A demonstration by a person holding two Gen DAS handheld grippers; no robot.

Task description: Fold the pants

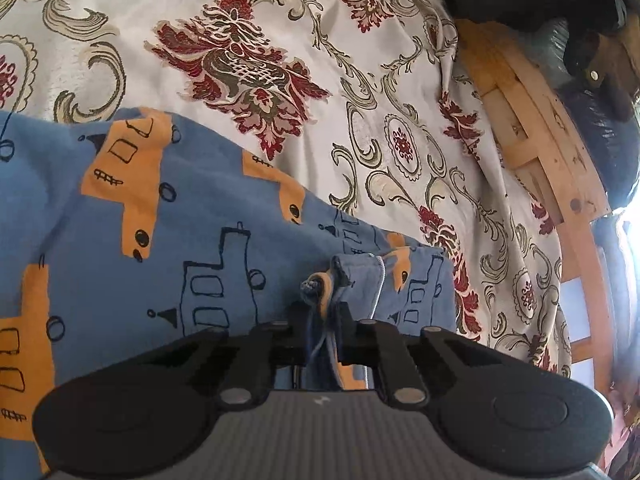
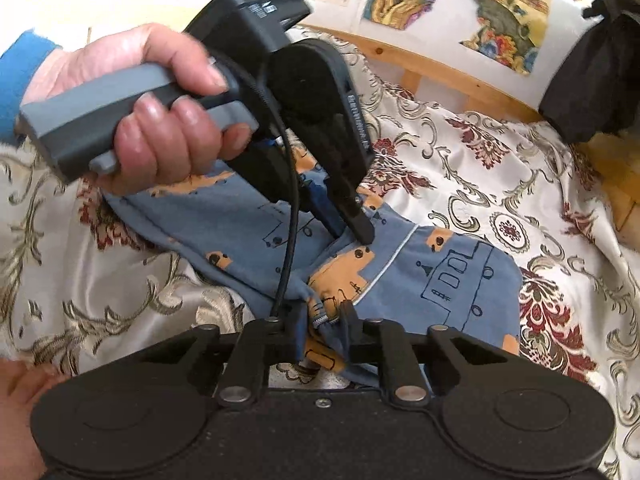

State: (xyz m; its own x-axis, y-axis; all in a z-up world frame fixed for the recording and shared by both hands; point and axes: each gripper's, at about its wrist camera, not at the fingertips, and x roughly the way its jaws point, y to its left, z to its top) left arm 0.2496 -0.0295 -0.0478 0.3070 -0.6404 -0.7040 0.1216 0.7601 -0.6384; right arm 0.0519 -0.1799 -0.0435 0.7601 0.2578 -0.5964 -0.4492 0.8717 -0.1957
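Both my left gripper (image 1: 318, 314) and right gripper (image 2: 322, 322) have jaws pinched on bunched hem of the soft, light, floppy blue printed pants (image 1: 168, 240) on the bedspread (image 1: 360, 80), best held at seamed edges.

- On the side of my left gripper (image 2: 352, 216), seen from the right wrist view, a line of raised lettering runs along the black arm; it is too blurred for me to read.
- Small white marks sit on its black top block, also unreadable.
- Nothing else carries writing I can read.
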